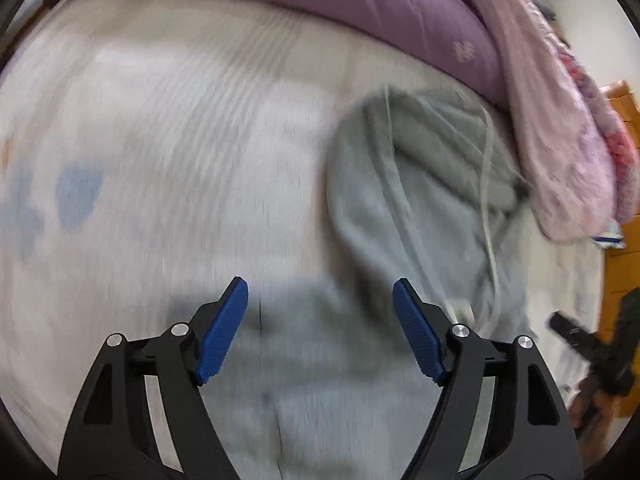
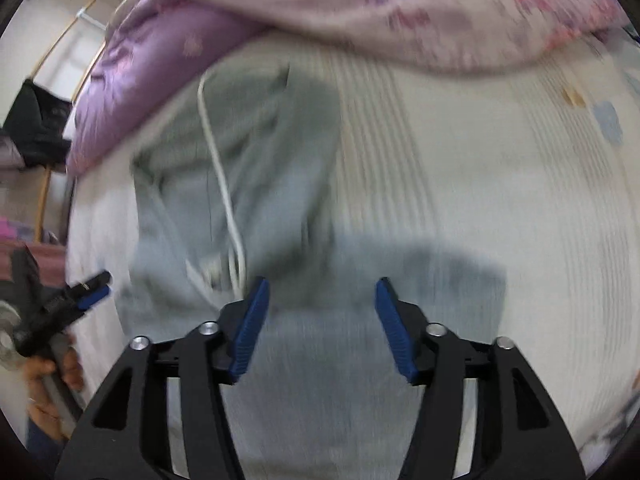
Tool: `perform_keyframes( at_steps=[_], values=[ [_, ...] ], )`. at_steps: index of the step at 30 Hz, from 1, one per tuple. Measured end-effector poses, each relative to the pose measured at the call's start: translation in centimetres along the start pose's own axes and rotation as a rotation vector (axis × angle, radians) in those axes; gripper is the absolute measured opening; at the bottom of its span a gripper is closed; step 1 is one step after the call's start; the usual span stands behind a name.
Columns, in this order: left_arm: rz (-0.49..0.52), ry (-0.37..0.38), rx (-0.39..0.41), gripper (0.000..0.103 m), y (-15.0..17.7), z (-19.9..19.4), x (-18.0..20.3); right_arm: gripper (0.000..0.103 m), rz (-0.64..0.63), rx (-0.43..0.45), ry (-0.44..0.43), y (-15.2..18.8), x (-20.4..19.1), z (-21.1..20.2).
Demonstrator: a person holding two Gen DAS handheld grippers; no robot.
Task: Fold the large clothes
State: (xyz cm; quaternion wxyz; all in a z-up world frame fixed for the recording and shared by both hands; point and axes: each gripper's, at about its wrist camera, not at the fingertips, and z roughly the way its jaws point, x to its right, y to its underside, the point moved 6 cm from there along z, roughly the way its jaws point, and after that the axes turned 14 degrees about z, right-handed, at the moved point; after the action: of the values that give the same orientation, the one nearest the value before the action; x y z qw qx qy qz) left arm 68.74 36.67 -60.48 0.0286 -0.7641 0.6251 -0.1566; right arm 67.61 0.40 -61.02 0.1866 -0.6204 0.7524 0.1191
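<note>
A grey hooded sweatshirt (image 1: pixel 420 200) with white drawcords lies on the bed, hood toward the pillows; both views are blurred. My left gripper (image 1: pixel 320 292) hangs open just above its grey cloth, blue pads apart, nothing between them. In the right wrist view the same sweatshirt (image 2: pixel 240 184) stretches from upper left down under my right gripper (image 2: pixel 322 292), which stands open over the cloth with nothing held. The right gripper (image 1: pixel 576 336) shows small at the right edge of the left wrist view. The left gripper (image 2: pixel 94 288) appears at the left edge of the right wrist view, held by a hand.
A pale printed bedsheet (image 1: pixel 160 140) covers the mattress. A purple quilt (image 1: pixel 360 8) and a pink floral blanket (image 1: pixel 560 120) are piled along the far side. Wooden furniture (image 1: pixel 624 112) stands beyond the bed's right edge. Dark clothing (image 2: pixel 36 120) hangs at far left.
</note>
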Motion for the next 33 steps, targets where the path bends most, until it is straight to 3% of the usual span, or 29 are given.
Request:
perform_keyframes(
  at_steps=[4, 6, 13, 16, 20, 26, 27, 28, 29, 30, 33],
  values=[
    [0.066, -0.035, -0.005, 0.076, -5.5, 2.5, 0.6, 0.062, -0.065, 0.022, 0.028, -5.3, -1.9, 1.8],
    [0.095, -0.039, -0.014, 0.076, -7.1, 3.4, 0.9, 0.062, -0.176, 0.015, 0.067, -7.3, -4.1, 3.4],
    [0.168, 0.016, 0.003, 0.076, -12.3, 6.1, 2.8, 0.065, -0.54, 0.015, 0.185, -9.6, -11.2, 8.7],
    [0.218, 0.029, -0.042, 0.076, -13.8, 8.1, 3.9, 0.066, -0.644, -0.017, 0.222, -9.6, -12.5, 11.0],
    [0.238, 0.008, -0.074, 0.076, -14.8, 10.3, 4.0, 0.066, -0.638, -0.069, 0.197, -9.9, -12.5, 13.0],
    [0.286, -0.038, -0.055, 0.074, -15.1, 11.4, 4.4, 0.065, -0.484, -0.105, 0.101, -10.8, -10.9, 14.5],
    [0.299, -0.041, -0.048, 0.066, -15.1, 11.4, 4.6, 0.062, -0.472, -0.104, 0.105, -10.8, -10.8, 14.5],
    [0.315, -0.019, -0.037, 0.052, -15.1, 11.3, 5.0, 0.059, -0.472, -0.094, 0.119, -10.8, -10.8, 14.5],
    [0.322, -0.009, -0.027, 0.043, -15.1, 11.2, 5.4, 0.053, -0.473, -0.084, 0.129, -10.7, -10.9, 14.4],
    [0.331, 0.005, -0.019, 0.025, -15.1, 11.1, 5.9, 0.042, -0.471, -0.073, 0.137, -10.7, -10.8, 14.3],
    [0.376, -0.015, 0.023, 0.016, -14.9, 10.4, 6.8, 0.022, -0.466, -0.05, 0.142, -10.3, -10.7, 13.5]
  ],
)
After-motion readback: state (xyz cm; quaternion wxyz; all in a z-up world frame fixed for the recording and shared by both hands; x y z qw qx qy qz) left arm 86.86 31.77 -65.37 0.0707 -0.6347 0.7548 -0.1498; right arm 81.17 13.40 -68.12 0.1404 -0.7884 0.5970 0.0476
